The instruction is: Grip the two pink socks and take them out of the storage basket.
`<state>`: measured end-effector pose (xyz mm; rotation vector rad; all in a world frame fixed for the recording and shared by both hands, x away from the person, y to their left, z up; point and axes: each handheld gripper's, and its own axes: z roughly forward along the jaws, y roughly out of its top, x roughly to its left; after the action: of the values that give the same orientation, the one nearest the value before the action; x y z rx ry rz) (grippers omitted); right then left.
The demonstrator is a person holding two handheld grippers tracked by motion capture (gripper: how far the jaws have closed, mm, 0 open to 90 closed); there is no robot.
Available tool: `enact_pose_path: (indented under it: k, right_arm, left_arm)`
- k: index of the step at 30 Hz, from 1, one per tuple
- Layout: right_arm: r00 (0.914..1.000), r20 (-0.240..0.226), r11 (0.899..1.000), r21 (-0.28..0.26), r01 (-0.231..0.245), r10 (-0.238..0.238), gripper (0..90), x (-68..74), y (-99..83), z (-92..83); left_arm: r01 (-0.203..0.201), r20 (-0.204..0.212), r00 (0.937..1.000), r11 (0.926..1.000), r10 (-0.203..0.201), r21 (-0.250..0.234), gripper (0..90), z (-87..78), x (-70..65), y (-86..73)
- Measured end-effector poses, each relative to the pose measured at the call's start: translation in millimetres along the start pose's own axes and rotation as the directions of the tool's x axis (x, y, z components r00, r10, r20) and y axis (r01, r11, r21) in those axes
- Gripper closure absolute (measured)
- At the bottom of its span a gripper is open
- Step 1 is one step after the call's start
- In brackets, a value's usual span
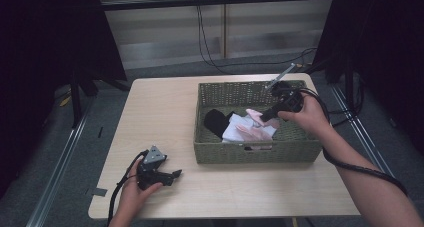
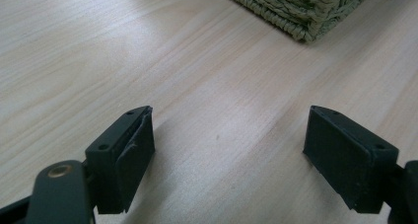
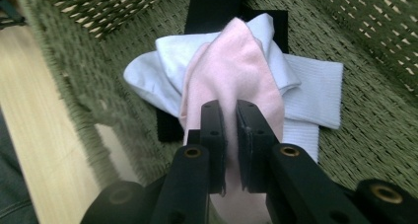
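A green woven basket (image 1: 210, 94) stands on the right half of the table. It holds a pink sock (image 1: 255, 116), white socks (image 1: 235, 129) and a black sock (image 1: 216, 121). My right gripper (image 1: 262, 118) reaches into the basket from the right and is shut on the pink sock (image 3: 236, 71), which hangs from its jaws over the white socks (image 3: 315, 86) and the black sock (image 3: 212, 7). My left gripper (image 1: 176, 174) rests on the table near the front left with its jaws wide apart and nothing between them; its own view (image 2: 229, 155) shows bare wood.
The basket's near corner (image 2: 305, 12) lies ahead of the left gripper. The light wooden table (image 1: 160, 107) has open room on its left half. Cables trail from both grippers. Black frame posts (image 1: 75, 92) and floor cables stand beyond the table.
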<state>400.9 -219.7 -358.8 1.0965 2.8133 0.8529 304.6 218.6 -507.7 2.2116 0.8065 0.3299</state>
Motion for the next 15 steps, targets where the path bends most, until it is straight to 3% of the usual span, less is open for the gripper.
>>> enact_pose_path:
  k: [5, 15]
  right_arm:
    - [0.9992, -0.014, 0.999, -0.008, 0.036, -0.036, 82.4, 13.1, 0.5, -22.5]
    - [0.9944, -0.041, 0.995, -0.012, 0.097, -0.098, 82.4, 33.0, -2.1, -40.1]
  left_arm:
    - [0.009, -0.001, 1.0000, 0.9999, -0.009, -0.007, 18.9, 0.4, -0.6, -0.1]
    - [0.003, 0.000, 1.0000, 1.0000, -0.003, -0.002, 18.9, 0.1, -0.2, 0.0]
